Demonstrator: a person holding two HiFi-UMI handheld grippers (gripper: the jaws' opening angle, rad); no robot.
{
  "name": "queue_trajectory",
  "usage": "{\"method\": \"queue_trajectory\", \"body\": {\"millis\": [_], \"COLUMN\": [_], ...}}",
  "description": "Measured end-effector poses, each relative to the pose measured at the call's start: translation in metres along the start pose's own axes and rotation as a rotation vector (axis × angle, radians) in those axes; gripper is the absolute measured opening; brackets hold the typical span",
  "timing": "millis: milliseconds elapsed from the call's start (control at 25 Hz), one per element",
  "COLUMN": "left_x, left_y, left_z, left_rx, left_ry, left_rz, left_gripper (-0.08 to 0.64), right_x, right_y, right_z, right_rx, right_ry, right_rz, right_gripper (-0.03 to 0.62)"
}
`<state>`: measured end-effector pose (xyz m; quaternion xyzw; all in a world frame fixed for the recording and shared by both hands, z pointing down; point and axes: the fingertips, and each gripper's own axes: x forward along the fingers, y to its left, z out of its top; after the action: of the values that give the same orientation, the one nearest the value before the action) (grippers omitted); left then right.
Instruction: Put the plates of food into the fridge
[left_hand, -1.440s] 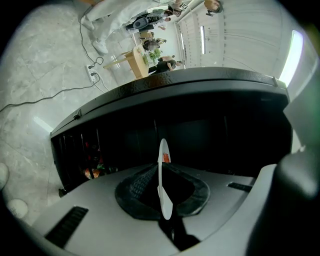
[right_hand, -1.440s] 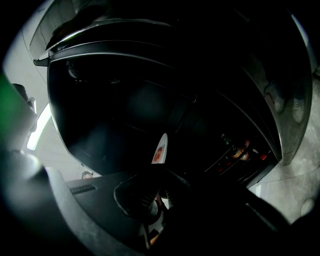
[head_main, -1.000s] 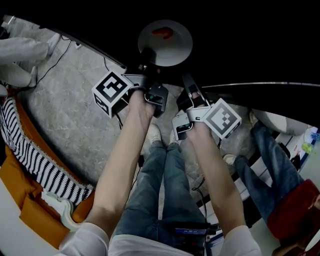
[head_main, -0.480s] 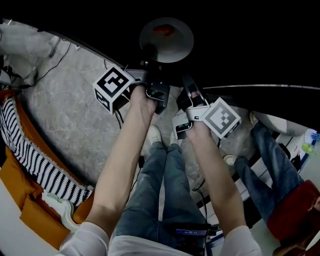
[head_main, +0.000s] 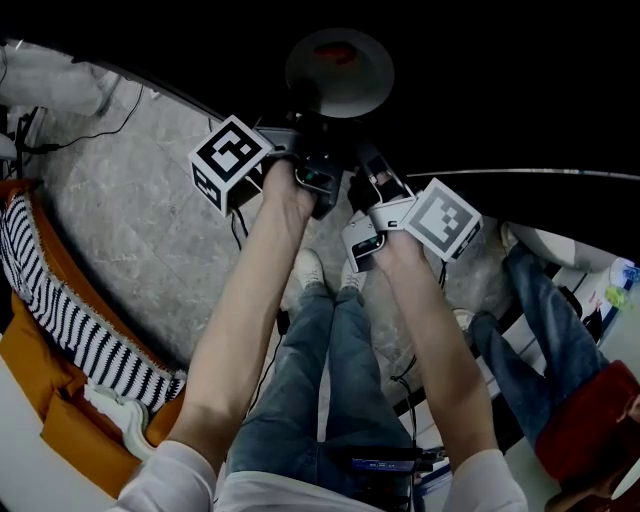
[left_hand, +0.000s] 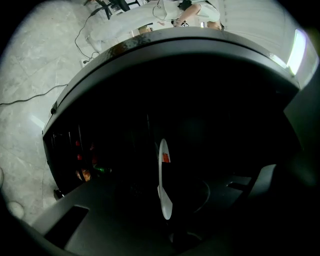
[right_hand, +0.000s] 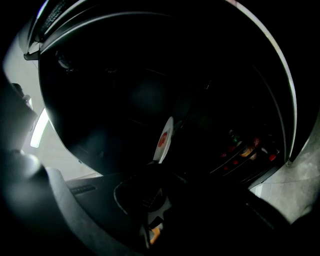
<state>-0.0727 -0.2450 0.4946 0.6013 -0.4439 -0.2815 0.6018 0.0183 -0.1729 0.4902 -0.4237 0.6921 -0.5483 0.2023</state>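
Observation:
A white plate (head_main: 335, 75) with a red piece of food (head_main: 337, 55) hangs in the dark fridge opening at the top of the head view. My left gripper (head_main: 304, 117) is shut on the plate's near rim. In the left gripper view the plate (left_hand: 163, 185) shows edge-on between the jaws, with the left gripper (left_hand: 166, 216) on its lower rim. My right gripper (head_main: 362, 160) is just right of and below the plate. In the right gripper view the plate (right_hand: 164, 140) tilts up from the right gripper (right_hand: 150, 172); its jaws are too dark to read.
The fridge interior is black. Door shelves with bottles and cans (left_hand: 80, 161) show at one side, and the cans (right_hand: 245, 150) show again in the right gripper view. Pale marble floor (head_main: 130, 210) with cables lies left, beside a striped cloth (head_main: 60, 300). Another person's legs (head_main: 530, 310) are right.
Both grippers and the plate have moved slightly up and right, deeper into the dark opening. The right gripper has closed in towards the plate.

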Motion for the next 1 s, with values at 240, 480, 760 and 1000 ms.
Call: {"method": "queue_trajectory", "body": {"millis": [240,480,760,1000], "left_x": [0.003,0.004,0.009,0.015], "left_y": [-0.002,-0.006,-0.007,-0.007], "left_z": [-0.002,-0.002,-0.007,-0.016], "left_rx": [0.001,0.009,0.017,-0.023], "left_ry": [0.021,0.032,0.05,0.094], "left_rz": [-0.008,-0.009,-0.015,-0.031], "left_gripper": [0.018,0.018,0.018,0.018], "right_x": [0.006,0.011,0.018,0.022], "right_y": [0.002,0.013,0.015,0.013], "right_z": [0.002,-0.008,-0.007,-0.004], "right_rx": [-0.01,-0.013,-0.005,-0.003], "right_ry": [0.046,0.071,0.084,0.098], "right_rz": [0.032,0.051,0.077,0.088], "right_gripper": [0.009,0.009,0.009,0.009]}}
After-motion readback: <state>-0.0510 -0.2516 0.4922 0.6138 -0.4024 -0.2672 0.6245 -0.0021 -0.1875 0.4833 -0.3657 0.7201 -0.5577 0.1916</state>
